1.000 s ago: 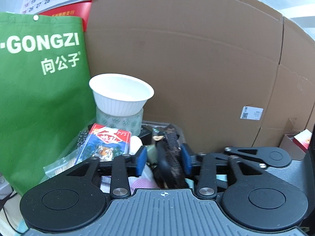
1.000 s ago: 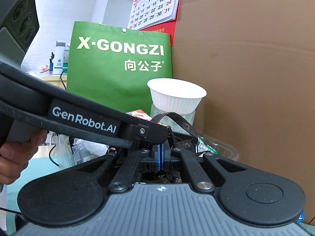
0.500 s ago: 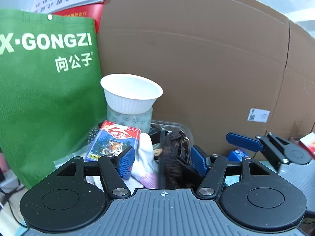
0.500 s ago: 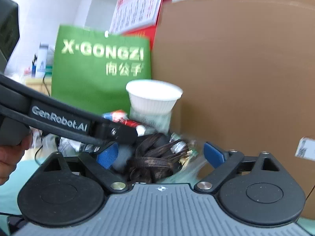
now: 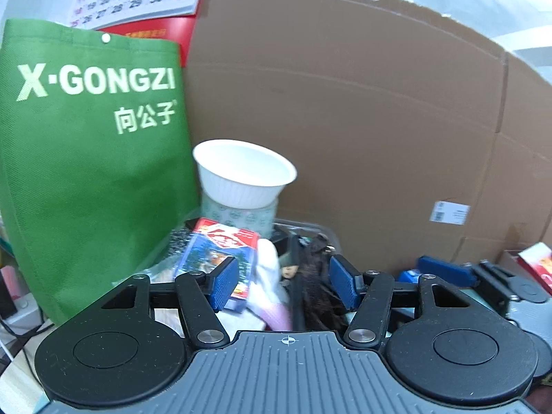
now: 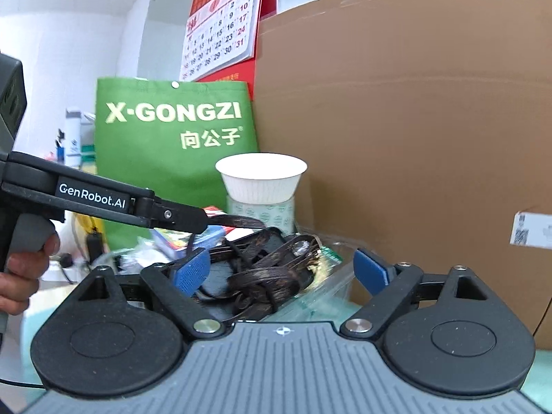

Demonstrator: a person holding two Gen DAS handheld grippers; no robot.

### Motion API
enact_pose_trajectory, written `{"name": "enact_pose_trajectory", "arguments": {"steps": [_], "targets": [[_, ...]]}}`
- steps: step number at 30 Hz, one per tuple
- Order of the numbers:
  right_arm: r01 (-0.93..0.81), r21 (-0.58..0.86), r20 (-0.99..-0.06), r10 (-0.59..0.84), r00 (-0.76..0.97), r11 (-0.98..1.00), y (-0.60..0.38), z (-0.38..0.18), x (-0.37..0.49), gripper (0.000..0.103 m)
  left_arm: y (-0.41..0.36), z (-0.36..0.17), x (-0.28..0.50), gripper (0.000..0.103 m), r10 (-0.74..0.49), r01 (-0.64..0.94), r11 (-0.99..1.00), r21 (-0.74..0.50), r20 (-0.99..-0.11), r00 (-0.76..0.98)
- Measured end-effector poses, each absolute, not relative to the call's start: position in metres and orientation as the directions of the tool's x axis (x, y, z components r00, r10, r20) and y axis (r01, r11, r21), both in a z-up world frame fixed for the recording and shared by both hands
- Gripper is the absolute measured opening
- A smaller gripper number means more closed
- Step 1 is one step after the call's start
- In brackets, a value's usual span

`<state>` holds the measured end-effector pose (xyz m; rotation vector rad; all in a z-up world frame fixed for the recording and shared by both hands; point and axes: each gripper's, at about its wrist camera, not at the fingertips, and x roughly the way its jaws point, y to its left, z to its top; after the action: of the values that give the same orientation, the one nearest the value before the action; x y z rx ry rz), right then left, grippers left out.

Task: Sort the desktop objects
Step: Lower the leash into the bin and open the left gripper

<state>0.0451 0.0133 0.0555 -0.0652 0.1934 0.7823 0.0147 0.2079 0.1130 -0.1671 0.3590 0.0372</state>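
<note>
Right wrist view: right gripper (image 6: 281, 270) gapes, jaws having just narrowed slightly, above the brown strap (image 6: 262, 283). Left gripper (image 5: 283, 281), likewise parted after closing slightly, holds nothing.

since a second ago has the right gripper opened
Yes. The right gripper was shut then; its jaws have just been opening and now stand wide apart either side of the brown strap, clear of it, below the white bowl.

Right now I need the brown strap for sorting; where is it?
In the right wrist view the strap lies bunched in the clear tray, low centre, in front of the white bowl and between the open right gripper's fingers, unheld.
</note>
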Motion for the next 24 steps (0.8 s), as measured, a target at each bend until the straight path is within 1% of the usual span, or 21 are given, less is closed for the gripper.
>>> {"name": "enact_pose_trajectory", "arguments": {"steps": [1, 2, 3, 4, 5, 6, 8, 11, 13, 15, 19, 21, 24], "targets": [[-0.713, 0.013, -0.206, 0.7, 0.684, 0.701, 0.013, 0.054, 0.044, 0.083, 0.206, 0.113, 0.012, 0.072, -0.01, -0.049, 0.986, -0.157, -0.353, 0.935], [-0.72, 0.008, -0.219, 0.704, 0.676, 0.694, 0.014, 0.053, 0.042, 0.076, 0.204, 0.113, 0.01, 0.072, -0.024, -0.034, 0.987, -0.156, -0.355, 0.935], [-0.725, 0.005, -0.234, 0.706, 0.669, 0.689, 0.015, 0.051, 0.041, 0.071, 0.202, 0.113, 0.008, 0.072, -0.035, -0.022, 0.988, -0.155, -0.356, 0.934], [-0.73, 0.008, -0.251, 0.708, 0.66, 0.683, 0.016, 0.049, 0.041, 0.057, 0.2, 0.112, 0.007, 0.072, -0.042, -0.015, 0.988, -0.154, -0.36, 0.932], [-0.735, 0.017, -0.267, 0.711, 0.65, 0.678, 0.017, 0.047, 0.042, 0.047, 0.199, 0.111, 0.006, 0.072, -0.047, -0.011, 0.988, -0.155, -0.364, 0.93], [-0.741, 0.025, -0.281, 0.716, 0.639, 0.671, 0.018, 0.045, 0.042, 0.044, 0.198, 0.11, 0.004, 0.072, -0.053, -0.006, 0.987, -0.158, -0.367, 0.929], [-0.751, 0.026, -0.307, 0.72, 0.622, 0.659, 0.022, 0.041, 0.044, 0.031, 0.197, 0.109, 0.001, 0.072, -0.075, 0.008, 0.984, -0.179, -0.373, 0.925], [-0.756, 0.018, -0.318, 0.72, 0.616, 0.655, 0.029, 0.038, 0.048, 0.03, 0.198, 0.111, -0.003, 0.072, -0.15, 0.064, 0.969, -0.238, -0.36, 0.921], [-0.755, 0.026, -0.321, 0.721, 0.615, 0.655, 0.033, 0.037, 0.055, 0.03, 0.197, 0.111, -0.001, 0.073, -0.171, 0.085, 0.965, -0.248, -0.352, 0.92], [-0.752, 0.024, -0.322, 0.717, 0.618, 0.659, 0.038, 0.035, 0.061, 0.029, 0.194, 0.107, 0.006, 0.073, -0.147, 0.064, 0.971, -0.229, -0.367, 0.918], [-0.744, 0.023, -0.318, 0.71, 0.628, 0.668, 0.041, 0.036, 0.071, 0.029, 0.198, 0.097, 0.023, 0.073, -0.112, 0.017, 0.973, -0.232, -0.402, 0.909], [-0.741, 0.017, -0.319, 0.706, 0.632, 0.671, 0.042, 0.037, 0.074, 0.029, 0.201, 0.091, 0.028, 0.071, -0.113, 0.004, 0.968, -0.251, -0.423, 0.899], [-0.738, 0.022, -0.317, 0.705, 0.635, 0.675, 0.041, 0.036, 0.078, 0.029, 0.205, 0.088, 0.029, 0.074, -0.11, -0.015, 0.959, -0.282, -0.423, 0.899]]}}
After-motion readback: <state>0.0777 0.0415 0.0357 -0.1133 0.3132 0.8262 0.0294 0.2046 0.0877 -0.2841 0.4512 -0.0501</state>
